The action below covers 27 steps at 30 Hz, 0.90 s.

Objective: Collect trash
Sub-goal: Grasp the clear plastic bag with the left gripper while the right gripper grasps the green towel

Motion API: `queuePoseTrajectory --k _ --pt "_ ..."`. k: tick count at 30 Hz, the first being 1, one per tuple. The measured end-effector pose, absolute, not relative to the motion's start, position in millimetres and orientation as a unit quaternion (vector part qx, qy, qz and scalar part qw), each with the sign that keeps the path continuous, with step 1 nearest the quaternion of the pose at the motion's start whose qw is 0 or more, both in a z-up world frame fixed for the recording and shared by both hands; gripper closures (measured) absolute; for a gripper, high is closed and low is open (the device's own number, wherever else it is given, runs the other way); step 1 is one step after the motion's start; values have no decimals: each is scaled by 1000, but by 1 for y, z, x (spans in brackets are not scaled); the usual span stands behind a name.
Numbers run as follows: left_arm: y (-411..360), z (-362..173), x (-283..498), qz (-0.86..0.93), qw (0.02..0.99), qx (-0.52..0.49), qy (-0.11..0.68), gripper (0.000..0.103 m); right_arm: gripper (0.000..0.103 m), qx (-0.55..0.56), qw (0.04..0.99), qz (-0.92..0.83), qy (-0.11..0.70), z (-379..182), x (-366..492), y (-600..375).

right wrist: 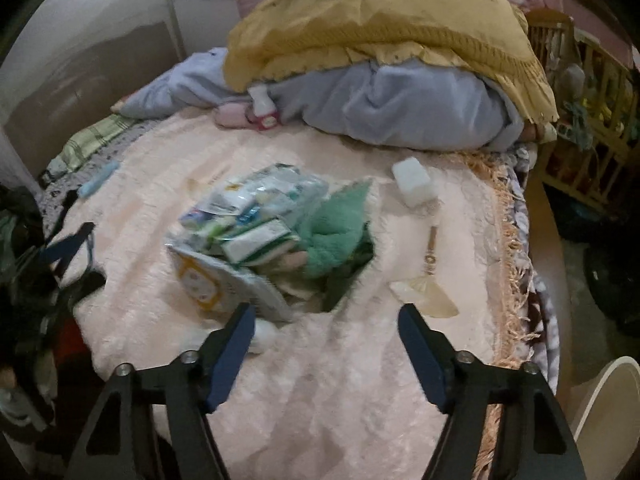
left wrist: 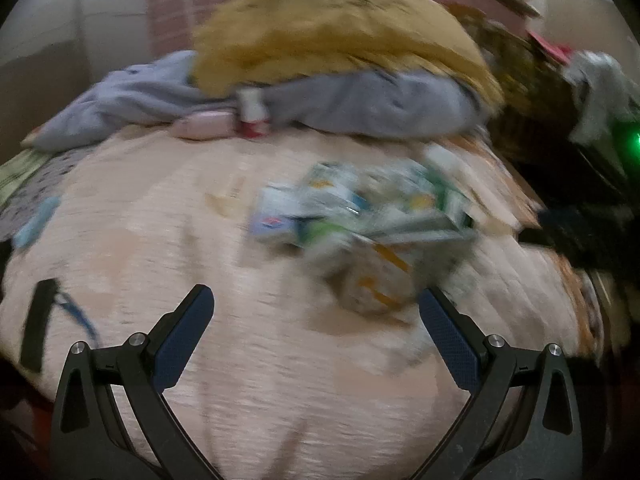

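Right gripper (right wrist: 326,312): jaws spread part-way, nothing between the pads, hovering over the bed. Left gripper (left wrist: 316,300): jaws spread wide, empty; its view is motion-blurred.

Items, largest to smallest, placed relative to the right gripper:

1. Pink fleecy blanket (right wrist: 340,380): directly beneath and ahead, covering the bed; bears everything below.
2. Yellow fringed throw (right wrist: 380,20): far ahead, draped over a grey-blue bundle of cloth (right wrist: 400,108).
3. Heap of trash (right wrist: 244,224): just ahead and to the left of the jaws; flattened cartons, printed wrappers and crinkled plastic film, overlapping. Judged light, thin, partly stiff at the carton folds, slippery where film-covered. Suggested hold: a stiff carton edge nearest the jaws, or a bunched pinch through several layers; flat faces are likely to slide out.
4. Green fuzzy cloth (right wrist: 340,228): touching the heap's right side, ahead between the jaws; soft, probably not trash.
5. White boxy container (right wrist: 414,182): ahead and to the right, apart from the heap; contents cannot be told.
6. Pale translucent wrapper (right wrist: 424,294): just ahead of the right finger; flimsy, light, best pinched at a raised crease.
7. Small white wad (right wrist: 266,334): beside the left finger; soft, crushable.
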<state>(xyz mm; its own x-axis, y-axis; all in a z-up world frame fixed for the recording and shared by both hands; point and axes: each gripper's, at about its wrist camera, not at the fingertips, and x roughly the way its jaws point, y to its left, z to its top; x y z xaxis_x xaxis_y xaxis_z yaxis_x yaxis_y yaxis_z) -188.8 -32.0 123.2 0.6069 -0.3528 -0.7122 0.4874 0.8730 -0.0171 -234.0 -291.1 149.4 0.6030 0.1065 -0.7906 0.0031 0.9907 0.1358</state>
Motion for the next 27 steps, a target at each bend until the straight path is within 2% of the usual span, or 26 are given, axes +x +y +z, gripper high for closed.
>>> queuePoseTrajectory --k 3,8,10,12,14,16,17,18,20,21,24,26,27 --pt "-58 109 -194 -265 876 117 385 1 42 74 888 35 452 144 -230 -302" --pt "-99 84 -192 -292 856 146 401 1 42 65 891 28 448 141 -225 -310" --pt "-110 75 -188 -294 851 157 405 9 42 71 888 21 454 135 -217 -317" --pt "-119 65 -182 -287 845 167 418 31 42 76 884 16 462 129 -205 -324" --pt "-121 57 -175 -280 839 160 439 41 42 88 882 17 462 128 -193 -330" --pt "-117 57 -174 -296 831 137 450 59 42 106 883 25 457 130 -178 -334" --pt "-116 58 -173 -302 828 128 454 73 42 113 883 31 455 130 -171 -334" --pt "-116 59 -173 -306 826 123 457 78 42 117 883 37 453 130 -162 -332" --pt "-117 63 -173 -311 824 122 458 83 45 118 881 48 456 126 -145 -327" --pt "-117 63 -173 -313 823 122 459 89 53 118 876 51 465 121 -135 -324" --pt "-112 68 -172 -323 815 99 471 92 59 137 860 78 485 103 -120 -318" --pt "-107 75 -173 -325 815 88 471 93 69 144 859 90 483 101 -120 -316" --pt "-105 80 -173 -327 816 84 468 93 78 141 861 93 479 106 -124 -316"
